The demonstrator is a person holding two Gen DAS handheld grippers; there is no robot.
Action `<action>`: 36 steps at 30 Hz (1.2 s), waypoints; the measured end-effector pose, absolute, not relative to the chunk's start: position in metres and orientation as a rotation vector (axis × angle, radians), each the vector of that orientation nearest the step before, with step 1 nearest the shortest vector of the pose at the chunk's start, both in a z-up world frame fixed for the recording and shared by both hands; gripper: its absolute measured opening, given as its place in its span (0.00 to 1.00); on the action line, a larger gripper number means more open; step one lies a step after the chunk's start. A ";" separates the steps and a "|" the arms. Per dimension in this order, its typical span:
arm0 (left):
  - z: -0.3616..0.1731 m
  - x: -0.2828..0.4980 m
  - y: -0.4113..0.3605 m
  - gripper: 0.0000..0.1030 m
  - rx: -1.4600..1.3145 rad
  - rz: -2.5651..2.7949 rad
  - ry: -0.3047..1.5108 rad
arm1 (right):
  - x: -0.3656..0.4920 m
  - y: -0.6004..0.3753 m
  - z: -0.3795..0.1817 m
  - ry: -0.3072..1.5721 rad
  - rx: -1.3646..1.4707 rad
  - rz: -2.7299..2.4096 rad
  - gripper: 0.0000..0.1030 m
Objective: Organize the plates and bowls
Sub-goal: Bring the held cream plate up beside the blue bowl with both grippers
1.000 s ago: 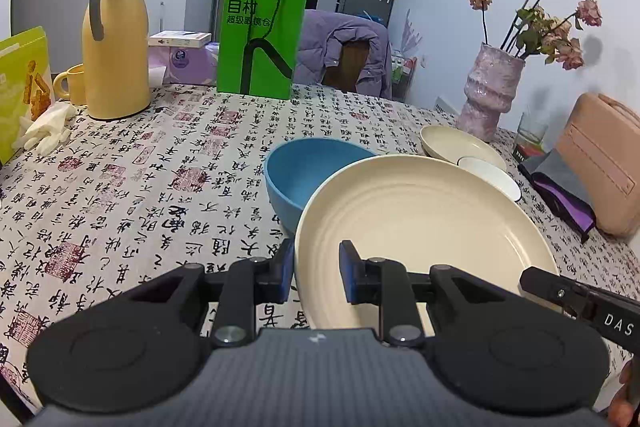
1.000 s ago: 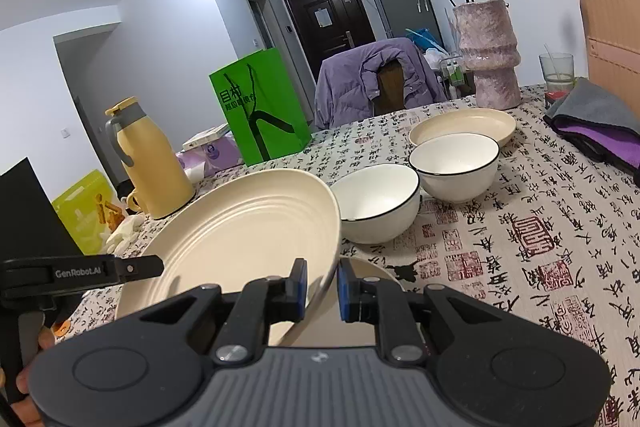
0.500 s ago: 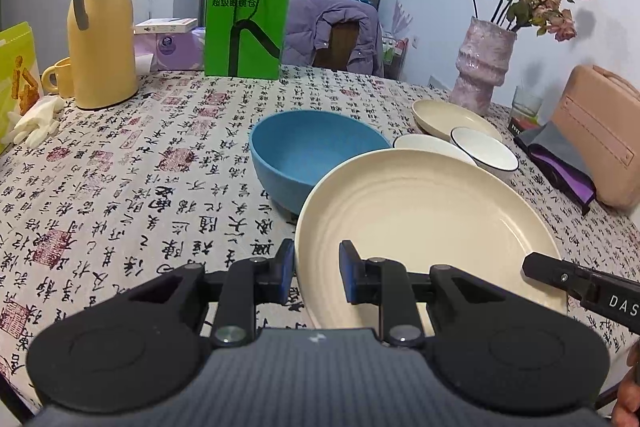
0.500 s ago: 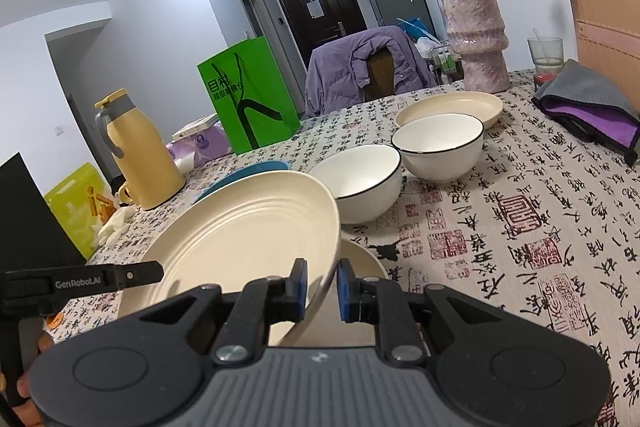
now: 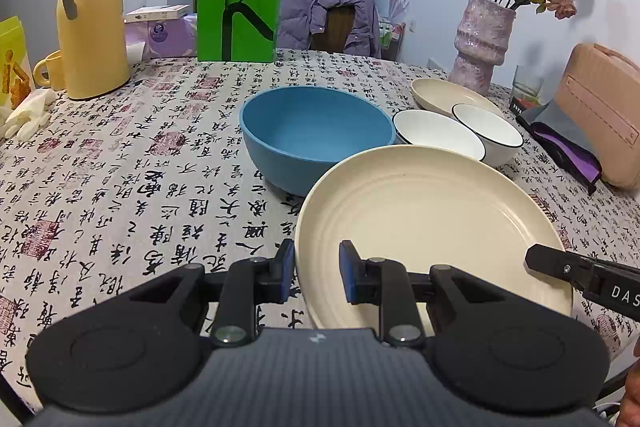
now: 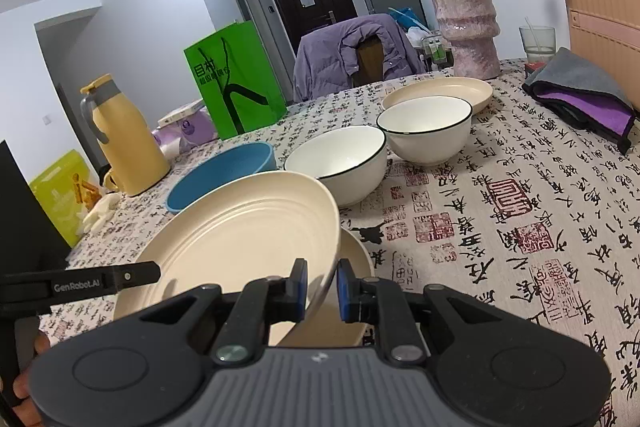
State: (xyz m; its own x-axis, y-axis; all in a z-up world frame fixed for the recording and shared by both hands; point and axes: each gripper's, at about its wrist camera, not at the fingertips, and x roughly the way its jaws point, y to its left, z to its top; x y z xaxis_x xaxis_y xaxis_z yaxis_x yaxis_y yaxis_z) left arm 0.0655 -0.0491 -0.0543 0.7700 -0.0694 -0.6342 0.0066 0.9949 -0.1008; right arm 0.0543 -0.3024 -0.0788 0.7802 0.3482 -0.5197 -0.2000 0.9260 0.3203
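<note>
You've lowered the plate (image 5: 424, 227) toward the desk (image 5: 120, 163) and the second plate (image 6: 354, 255) beneath it — the stacking step looks nearly done — with your left claw (image 5: 316, 269) and right claw (image 6: 322, 287) each clamped on the near rim, one per side.

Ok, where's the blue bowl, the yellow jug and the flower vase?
blue bowl (image 5: 312, 131): left wrist view, on its inside.
yellow jug (image 5: 94, 39): left wrist view, on its body.
flower vase (image 6: 466, 23): right wrist view, on its pink side.
</note>
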 end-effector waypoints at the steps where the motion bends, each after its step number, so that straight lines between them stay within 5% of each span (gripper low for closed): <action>1: -0.055 0.066 -0.049 0.23 -0.093 -0.042 0.693 | 0.055 -0.302 -0.080 0.610 0.251 0.297 0.15; 36: -0.080 0.070 -0.073 0.23 0.057 -0.032 0.719 | 0.053 -0.273 -0.096 0.593 -0.046 0.194 0.17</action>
